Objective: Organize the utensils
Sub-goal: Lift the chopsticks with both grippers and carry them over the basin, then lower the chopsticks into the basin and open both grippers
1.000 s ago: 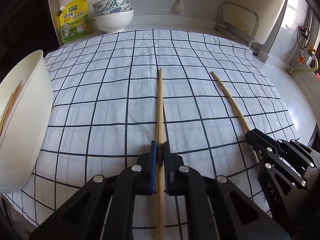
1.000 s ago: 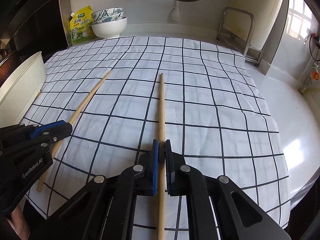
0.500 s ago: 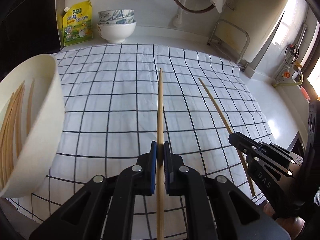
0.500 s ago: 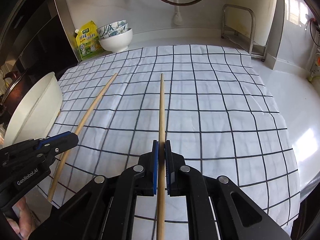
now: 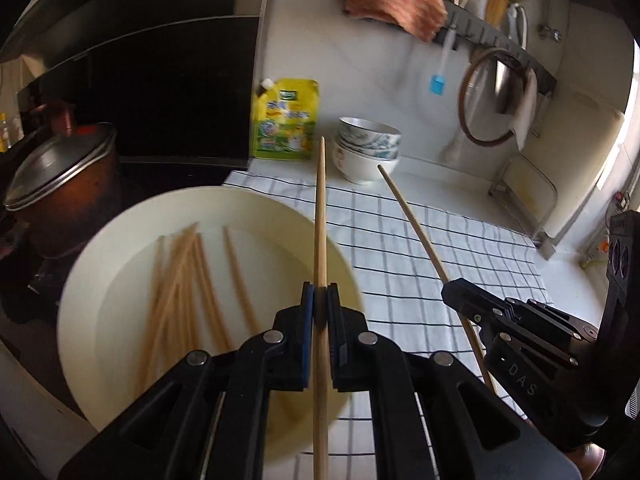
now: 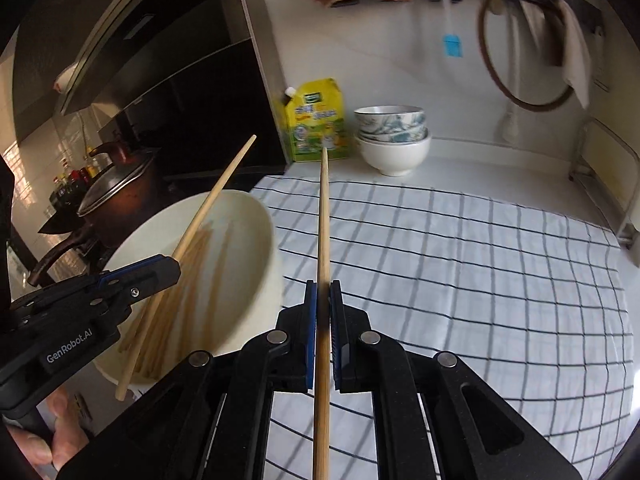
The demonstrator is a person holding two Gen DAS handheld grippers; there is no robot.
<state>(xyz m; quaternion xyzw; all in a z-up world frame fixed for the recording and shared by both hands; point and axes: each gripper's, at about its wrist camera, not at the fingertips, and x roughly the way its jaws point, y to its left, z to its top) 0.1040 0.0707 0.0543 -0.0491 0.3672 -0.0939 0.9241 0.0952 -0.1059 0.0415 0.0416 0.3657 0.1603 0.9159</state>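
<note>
My left gripper point(image 5: 319, 300) is shut on a wooden chopstick point(image 5: 320, 216) that points forward over the right rim of the cream basin point(image 5: 92, 264). Several chopsticks point(image 5: 180, 276) lie inside that basin. My right gripper point(image 6: 322, 292) is shut on a second chopstick point(image 6: 324, 220), held in the air above the checked cloth point(image 6: 460, 248) just right of the basin point(image 6: 256, 216). In the left wrist view the right gripper point(image 5: 452, 294) shows at the right with its chopstick point(image 5: 412, 224). In the right wrist view the left gripper point(image 6: 170, 266) shows at the left with its chopstick point(image 6: 216, 196).
A yellow refill pouch point(image 5: 286, 120) and stacked bowls point(image 5: 366, 152) stand at the back of the counter. A lidded pot point(image 5: 60, 172) sits on the dark stove left of the basin. A metal rack point(image 5: 524, 196) stands at the right wall. A hand point(image 6: 36, 436) holds the left gripper.
Both grippers lifted their chopsticks off the cloth and swung left and up toward the basin. The basin, earlier at the left edge, now lies under the left gripper.
</note>
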